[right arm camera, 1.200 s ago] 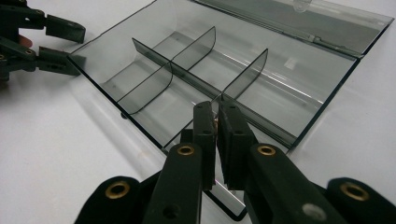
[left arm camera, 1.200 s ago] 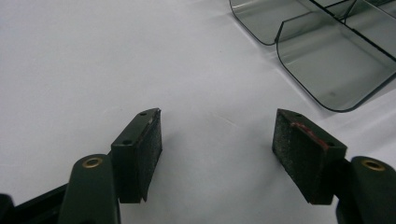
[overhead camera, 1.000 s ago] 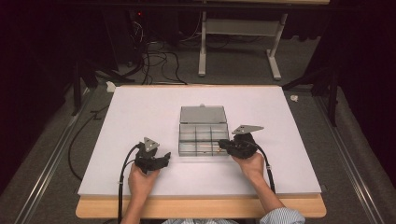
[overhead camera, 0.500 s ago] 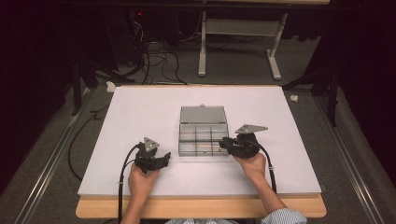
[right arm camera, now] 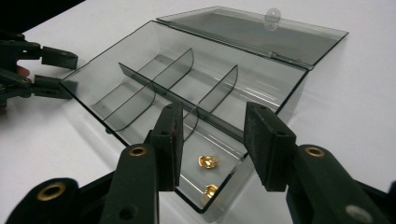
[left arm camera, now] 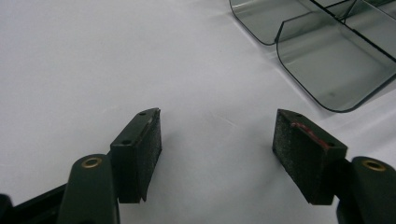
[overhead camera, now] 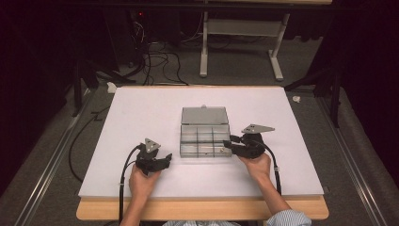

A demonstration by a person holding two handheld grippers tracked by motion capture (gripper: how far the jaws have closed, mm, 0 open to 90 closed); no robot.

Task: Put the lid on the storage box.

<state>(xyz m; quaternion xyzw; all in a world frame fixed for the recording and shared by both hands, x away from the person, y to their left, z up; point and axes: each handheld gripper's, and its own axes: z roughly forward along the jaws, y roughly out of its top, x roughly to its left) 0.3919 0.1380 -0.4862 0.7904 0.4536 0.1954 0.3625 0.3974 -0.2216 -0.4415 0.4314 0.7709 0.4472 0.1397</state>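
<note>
A clear grey compartment box [overhead camera: 204, 136] lies mid-table with its lid [overhead camera: 204, 115] folded flat behind it. Two small gold pieces [right arm camera: 208, 161] rest in the box's [right arm camera: 154, 79] near corner compartment. My right gripper [overhead camera: 228, 145] hovers at that corner. Its jaws [right arm camera: 214, 112] have just been opening and stand open above the pieces with nothing gripped. My left gripper [overhead camera: 162, 160] sits on the table left of the box, open [left arm camera: 217, 121], with bare white surface between its pads. The box's rounded corner [left arm camera: 327, 60] shows ahead of it.
The white board [overhead camera: 141, 113] covers the wooden table [overhead camera: 202, 209]. The left gripper [right arm camera: 42, 70] lies beyond the box's far end in the right gripper view. Cables [overhead camera: 123, 179] trail from both grippers toward the person. A white stand [overhead camera: 240, 47] is on the floor behind.
The right gripper's jaws look wider apart at the box's corner. Both hands have hardly shifted, and the box has not moved.
</note>
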